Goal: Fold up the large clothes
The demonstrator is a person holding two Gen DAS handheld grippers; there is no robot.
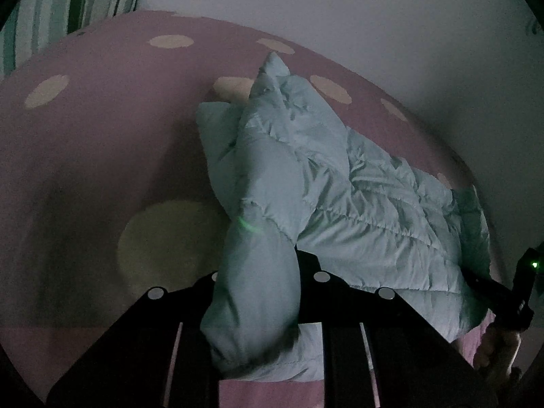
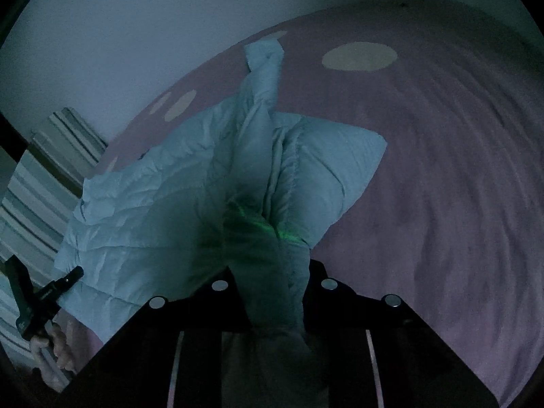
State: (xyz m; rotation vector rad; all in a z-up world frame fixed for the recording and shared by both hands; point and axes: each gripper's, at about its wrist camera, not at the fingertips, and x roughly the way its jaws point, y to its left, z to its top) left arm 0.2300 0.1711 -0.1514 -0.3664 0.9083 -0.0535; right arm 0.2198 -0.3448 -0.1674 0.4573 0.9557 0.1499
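We have the pale blue quilted puffer jacket (image 1: pixel 340 183) lifted off the pink bed cover with cream dots (image 1: pixel 102 142), its far end trailing on it. Our left hand-held gripper (image 1: pixel 261 272) pinches a bunched sleeve-like roll; our right hand-held gripper (image 2: pixel 272 282) pinches another gathered edge. We should keep both pinches firm, level them, spread apart to tauten, then lay it flat.

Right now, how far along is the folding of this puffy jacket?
Early. Nothing looks folded: the pale blue quilted jacket lies bunched and creased on the pink dotted bedspread. In hand: the left tool and right tool each pinch a bunched part. Left: spreading it flat, then every fold.
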